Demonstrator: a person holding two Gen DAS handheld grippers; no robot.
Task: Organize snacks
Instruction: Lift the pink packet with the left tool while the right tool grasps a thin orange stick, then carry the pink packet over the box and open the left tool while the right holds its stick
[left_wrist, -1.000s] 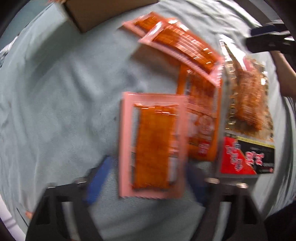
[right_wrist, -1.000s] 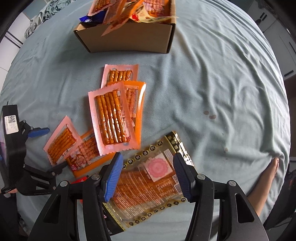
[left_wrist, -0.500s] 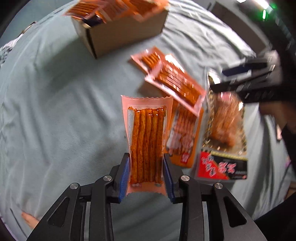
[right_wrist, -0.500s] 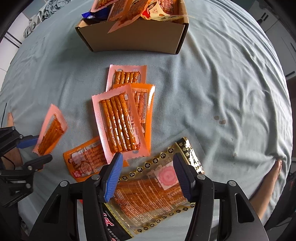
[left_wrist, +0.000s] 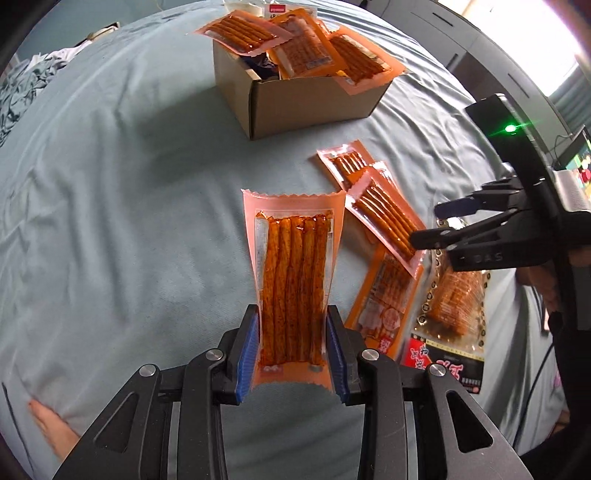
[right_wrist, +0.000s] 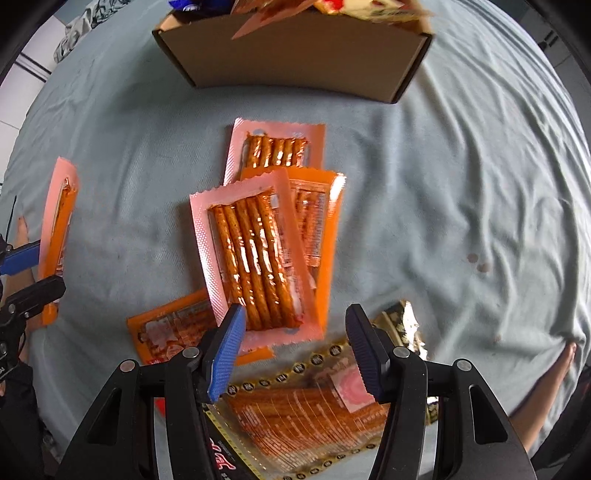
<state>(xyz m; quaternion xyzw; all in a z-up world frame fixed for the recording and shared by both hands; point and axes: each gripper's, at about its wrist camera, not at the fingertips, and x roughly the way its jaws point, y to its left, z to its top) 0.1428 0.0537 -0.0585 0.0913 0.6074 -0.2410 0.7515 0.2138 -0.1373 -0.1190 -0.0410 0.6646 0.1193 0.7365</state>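
- Left gripper: jaws clamp the pink spicy-stick packet by its side edges; carry it level to the cardboard box ahead.
- Right gripper: jaws half-wide, empty, above the gold-trimmed packet; centre before closing.

Glossy plastic film is seen on the snack packets, matt brown cardboard on the box, and wrinkled cloth on the sheet.

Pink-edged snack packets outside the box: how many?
3. One is clamped in the left claw: the held packet. One tops the pile. One lies behind it, part-covered. More may be hidden underneath.
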